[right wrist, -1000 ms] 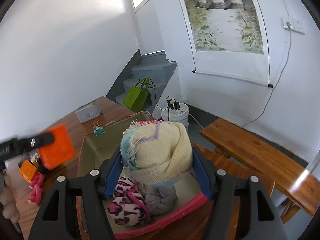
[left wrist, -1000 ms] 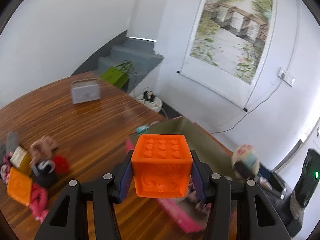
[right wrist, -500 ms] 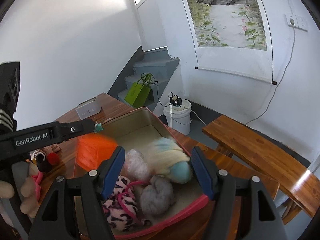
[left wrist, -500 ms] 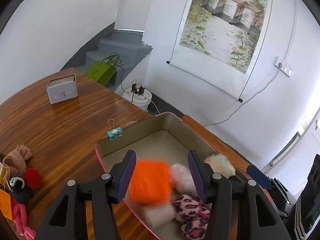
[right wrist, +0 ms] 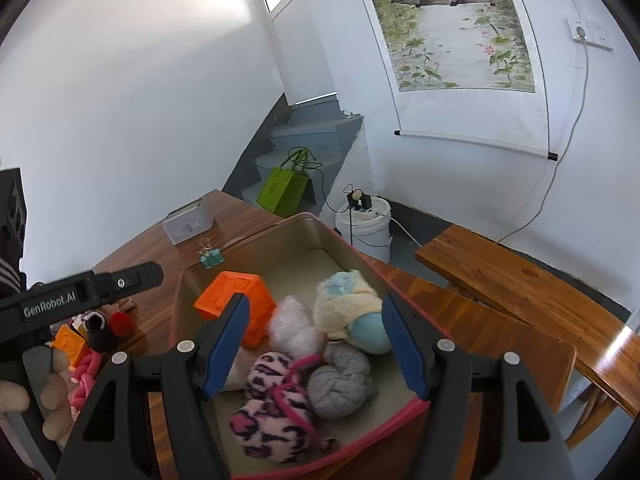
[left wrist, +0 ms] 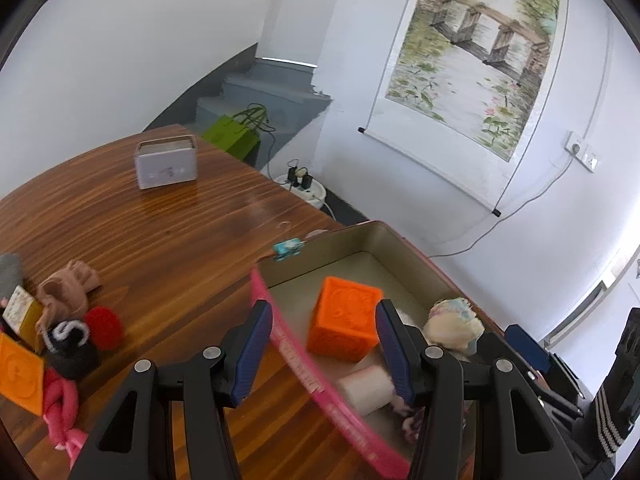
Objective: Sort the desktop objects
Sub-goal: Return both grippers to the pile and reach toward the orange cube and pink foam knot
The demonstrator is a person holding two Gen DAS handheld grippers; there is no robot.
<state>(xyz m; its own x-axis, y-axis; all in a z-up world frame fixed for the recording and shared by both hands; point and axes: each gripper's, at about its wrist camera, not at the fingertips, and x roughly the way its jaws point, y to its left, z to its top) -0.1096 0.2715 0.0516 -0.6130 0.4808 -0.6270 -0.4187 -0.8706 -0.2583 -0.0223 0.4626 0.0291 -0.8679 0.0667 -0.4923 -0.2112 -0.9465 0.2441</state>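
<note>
An orange cube (left wrist: 344, 324) (right wrist: 240, 300) lies inside the pink-rimmed storage box (left wrist: 360, 236) (right wrist: 256, 244). Beside it rest a cream and blue sock ball (left wrist: 454, 326) (right wrist: 348, 312), a white fluffy ball (right wrist: 294, 326), a grey bundle (right wrist: 340, 382) and a pink leopard bundle (right wrist: 272, 412). My left gripper (left wrist: 324, 350) hangs open above the box's near rim, nothing between its fingers. My right gripper (right wrist: 314, 346) is open above the box contents. On the table to the left lie a red pompom (left wrist: 103, 327), a tan sock (left wrist: 70, 292), a black item (left wrist: 70, 346) and another orange block (left wrist: 20, 374).
A grey tin (left wrist: 167, 164) stands on the far side of the wooden table (left wrist: 140, 232). A teal binder clip (left wrist: 287, 249) sits at the box's corner. A wooden bench (right wrist: 520, 280) runs to the right; a white bucket (right wrist: 362, 228) and green bag (right wrist: 286, 192) stand on the floor.
My left gripper opened and dropped the orange cube into the box. My right gripper opened and let the cream sock ball fall in too. Both now stand open.
</note>
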